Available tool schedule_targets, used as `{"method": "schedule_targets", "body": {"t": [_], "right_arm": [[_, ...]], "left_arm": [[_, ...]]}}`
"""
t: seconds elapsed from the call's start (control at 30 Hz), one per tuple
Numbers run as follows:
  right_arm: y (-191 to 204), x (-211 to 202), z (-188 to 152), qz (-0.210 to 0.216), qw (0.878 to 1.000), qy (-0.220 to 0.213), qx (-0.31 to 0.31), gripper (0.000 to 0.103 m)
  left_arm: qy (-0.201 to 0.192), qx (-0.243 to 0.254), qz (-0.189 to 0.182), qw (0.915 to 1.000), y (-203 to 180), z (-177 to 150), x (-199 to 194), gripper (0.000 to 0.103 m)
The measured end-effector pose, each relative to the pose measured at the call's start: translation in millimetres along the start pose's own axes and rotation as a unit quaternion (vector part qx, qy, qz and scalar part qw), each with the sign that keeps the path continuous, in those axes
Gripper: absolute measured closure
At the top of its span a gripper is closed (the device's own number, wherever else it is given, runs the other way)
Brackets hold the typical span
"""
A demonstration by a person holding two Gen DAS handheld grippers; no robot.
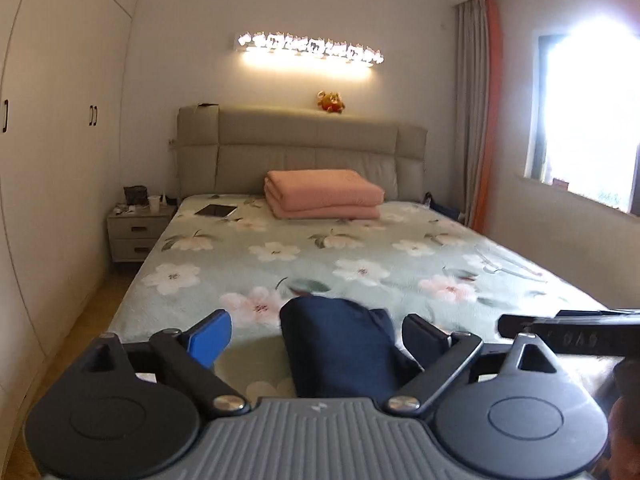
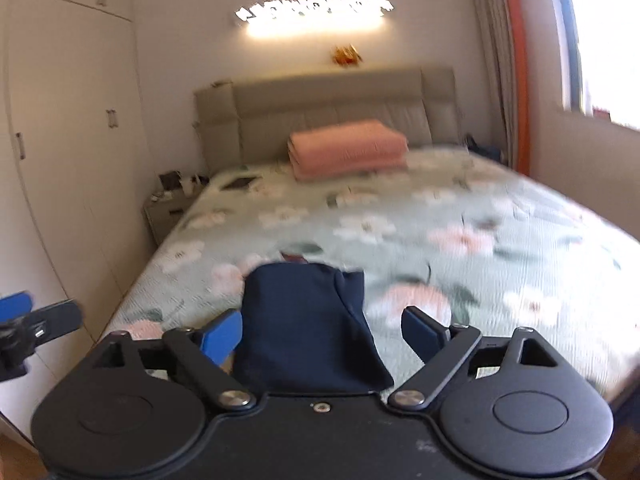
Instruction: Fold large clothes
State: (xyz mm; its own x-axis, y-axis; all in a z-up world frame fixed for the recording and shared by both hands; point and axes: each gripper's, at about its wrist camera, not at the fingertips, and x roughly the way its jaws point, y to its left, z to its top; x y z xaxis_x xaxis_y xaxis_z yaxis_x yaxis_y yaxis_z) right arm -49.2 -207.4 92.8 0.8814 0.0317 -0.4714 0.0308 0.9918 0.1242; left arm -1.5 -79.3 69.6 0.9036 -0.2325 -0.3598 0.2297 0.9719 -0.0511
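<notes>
**Both tools let go, folded navy garment rests at the foot of the bed**

And there it is: the left tool (image 1: 316, 338) stands spread wide, nothing pinched between its blue pads, and the right tool (image 2: 322, 330) is just as wide, gripping nothing. Both views look over the bundle and up the bed, with the tools raised above it rather than pressed into it.

The navy garment (image 1: 336, 344) lies as a compact folded bundle on the floral bedspread (image 1: 360, 256), close to the foot edge of the bed, nearer its left side than its right. In each wrist view the bundle sits in line between the fingers, but the pads stand apart from the cloth on either side.

By the look of it the fold is made and this is the release. To do it well, the person should draw both tools straight up and back so that no finger snags a layer, then check that the edges lie square. A loose flap seems to stick out at the bundle's far right corner; a light pat would settle it.

The pink folded blanket (image 1: 322, 194) sits well apart, by the headboard (image 1: 300, 140).
</notes>
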Motion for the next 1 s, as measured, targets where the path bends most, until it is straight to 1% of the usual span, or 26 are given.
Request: {"method": "schedule_targets", "body": {"t": [0.03,0.1,0.27,0.47,0.53,0.67,0.8,1.0], "right_arm": [[4,-2,0,-0.009,1.0,0.004,-0.007,0.0],[9,-6,0,-0.022,1.0,0.015,-0.016,0.0],[12,0,-7,-0.026,0.999,0.041,-0.02,0.0],[15,7,-25,-0.031,0.996,0.08,-0.024,0.0],[16,9,-32,-0.029,0.995,0.089,-0.023,0.0],[17,12,-41,-0.026,0.994,0.102,-0.02,0.0],[19,18,-44,-0.023,0.993,0.113,-0.018,0.0],[15,25,-46,-0.02,0.992,0.128,-0.015,0.0]], "left_arm": [[0.003,-0.003,0.0,1.0,-2,2,-4,0.004],[0.012,-0.017,0.008,0.9998,-7,4,-8,0.003],[0.028,-0.03,0.004,0.9991,-10,0,-6,0.003],[0.056,-0.058,0.008,0.9967,1,-17,5,0.003],[0.07,-0.064,0.004,0.9955,3,-25,10,0.004],[0.09,-0.061,0.003,0.994,4,-38,19,0.004],[0.105,-0.052,0.005,0.9931,2,-44,28,0.004],[0.106,-0.05,0.027,0.9927,2,-48,32,0.004]]}}
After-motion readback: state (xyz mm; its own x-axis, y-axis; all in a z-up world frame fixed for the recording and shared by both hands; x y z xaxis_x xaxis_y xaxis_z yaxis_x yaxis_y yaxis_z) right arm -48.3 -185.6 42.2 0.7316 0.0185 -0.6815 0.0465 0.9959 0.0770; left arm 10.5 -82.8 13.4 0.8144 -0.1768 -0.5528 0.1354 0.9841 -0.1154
